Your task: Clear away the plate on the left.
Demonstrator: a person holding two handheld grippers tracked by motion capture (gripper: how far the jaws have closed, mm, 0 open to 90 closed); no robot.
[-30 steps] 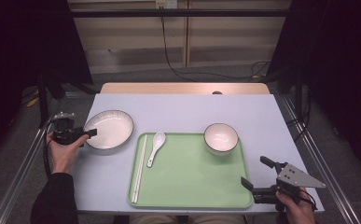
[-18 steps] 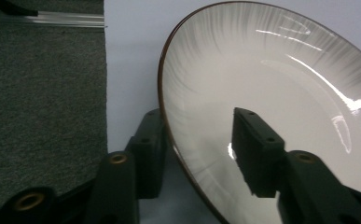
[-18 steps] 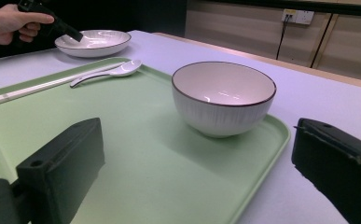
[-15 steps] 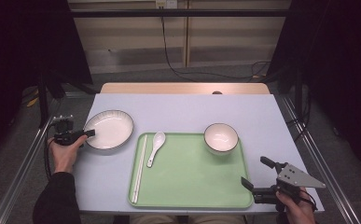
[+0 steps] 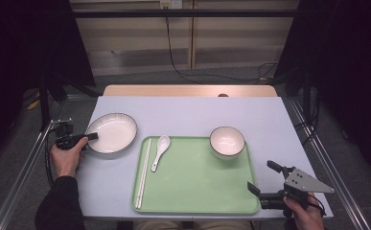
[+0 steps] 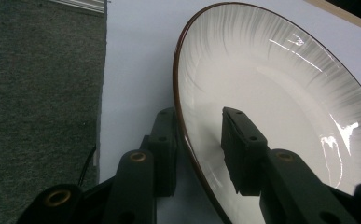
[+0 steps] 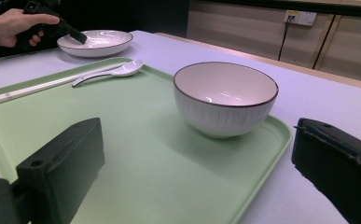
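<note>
A white plate (image 5: 111, 133) with a dark rim lies on the table left of the green tray (image 5: 197, 187). My left gripper (image 5: 91, 137) is at its left edge. In the left gripper view the jaws have just been closing around the plate (image 6: 285, 93) rim: one finger (image 6: 166, 144) is under the rim, the other (image 6: 241, 149) over the inside. A gap still shows, so my left gripper (image 6: 199, 135) is open. My right gripper (image 5: 262, 176) hovers open at the tray's front right corner. It faces the white bowl (image 7: 225, 98) with nothing between its jaws (image 7: 199, 158).
On the tray (image 7: 136, 168) lie a white spoon (image 5: 159, 151) and a pair of chopsticks (image 5: 144, 172) at its left side, and the bowl (image 5: 227, 141) stands at its back right. The table's left edge is close behind my left hand (image 5: 67, 158).
My left gripper has sunk a little at the plate's left rim and its jaws have narrowed around it. The right gripper and the tray's items have not moved.
</note>
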